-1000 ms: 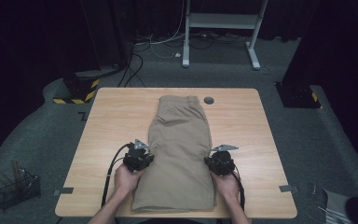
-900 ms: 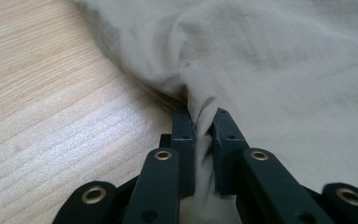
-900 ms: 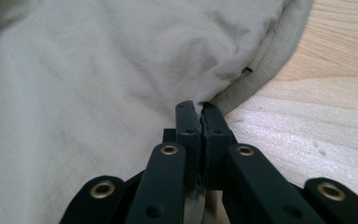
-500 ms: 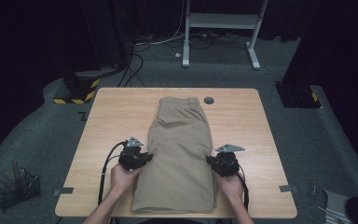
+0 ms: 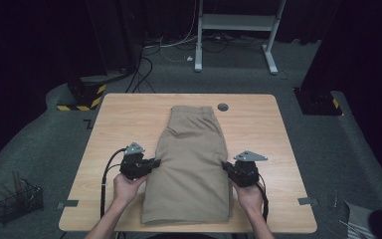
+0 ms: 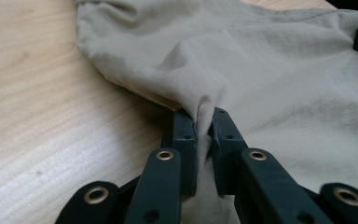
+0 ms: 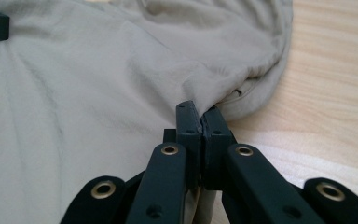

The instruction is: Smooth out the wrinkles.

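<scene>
Left gripper (image 5: 151,163) at left edge of shorts (image 5: 191,164), jaws pinched on a fold of the fabric, cloth bunched up between the pads (image 6: 186,135). Shorts lying folded lengthwise down the middle of the table (image 5: 114,119), waistband at far end near a small dark disc (image 5: 223,106), hem at near edge. Right gripper (image 5: 227,167) at right edge of shorts, jaws pressed together on the fabric edge (image 7: 200,123), cloth pulled taut from there. 2 hands low in frame, 1 behind each gripper.

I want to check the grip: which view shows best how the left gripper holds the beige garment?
The left gripper view: the left gripper pinches a fold of the beige garment. The high view shows it from afar; the right gripper view shows its tip.
</scene>
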Demonstrator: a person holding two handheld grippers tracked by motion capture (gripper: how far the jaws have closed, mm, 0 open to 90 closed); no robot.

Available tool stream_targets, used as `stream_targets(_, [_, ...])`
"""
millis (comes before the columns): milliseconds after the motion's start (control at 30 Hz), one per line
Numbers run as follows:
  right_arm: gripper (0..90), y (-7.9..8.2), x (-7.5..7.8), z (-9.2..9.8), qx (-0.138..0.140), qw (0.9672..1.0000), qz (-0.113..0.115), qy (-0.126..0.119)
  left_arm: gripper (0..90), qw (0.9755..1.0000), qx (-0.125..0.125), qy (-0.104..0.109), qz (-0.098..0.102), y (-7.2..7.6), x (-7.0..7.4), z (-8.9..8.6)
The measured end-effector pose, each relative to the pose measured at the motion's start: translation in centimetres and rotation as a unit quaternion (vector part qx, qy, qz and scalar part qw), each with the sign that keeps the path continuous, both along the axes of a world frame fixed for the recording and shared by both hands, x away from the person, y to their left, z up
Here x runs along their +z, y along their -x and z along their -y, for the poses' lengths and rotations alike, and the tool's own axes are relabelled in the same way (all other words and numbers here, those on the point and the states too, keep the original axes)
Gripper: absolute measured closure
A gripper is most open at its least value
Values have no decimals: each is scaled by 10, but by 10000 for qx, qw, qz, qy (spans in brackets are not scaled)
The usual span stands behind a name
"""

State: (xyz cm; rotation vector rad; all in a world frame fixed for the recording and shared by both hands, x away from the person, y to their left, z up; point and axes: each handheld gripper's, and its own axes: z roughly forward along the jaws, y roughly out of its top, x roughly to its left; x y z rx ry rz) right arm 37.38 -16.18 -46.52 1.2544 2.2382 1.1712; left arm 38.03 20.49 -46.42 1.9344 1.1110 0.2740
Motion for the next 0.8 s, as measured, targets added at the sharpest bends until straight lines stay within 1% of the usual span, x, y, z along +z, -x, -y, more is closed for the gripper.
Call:
stream_targets(33, [880, 1, 2, 0, 11, 10000, 29, -22, 828, 10000, -4, -14, 36, 0, 2, 0])
stream_targets(100, [879, 2, 5, 2, 43, 9999, 84, -109, 828, 10000, -1, 22, 68, 0, 5, -1])
stream_targets(167, [879, 3, 8, 3, 59, 9998, 137, -129, 828, 9999, 9, -12, 117, 1, 8, 0])
stream_targets(267, [880, 5, 14, 2, 72, 9996, 253, -92, 828, 9998, 3, -52, 173, 2, 12, 1])
stream_targets(433, [880, 9, 23, 3, 70, 9989, 459, -82, 827, 9997, -14, 1, 235, 2, 21, 1])
stream_targets(467, [880, 9, 25, 3, 75, 9987, 493, -74, 827, 9996, -22, -16, 270, 2, 22, 1])
stream_targets(633, [880, 11, 33, 3, 101, 9982, 598, -28, 827, 9994, -35, -32, 354, 3, 30, 2])
stream_targets(800, [880, 11, 41, 1, 124, 9973, 724, 28, 828, 9992, -31, -31, 400, 3, 33, 1])
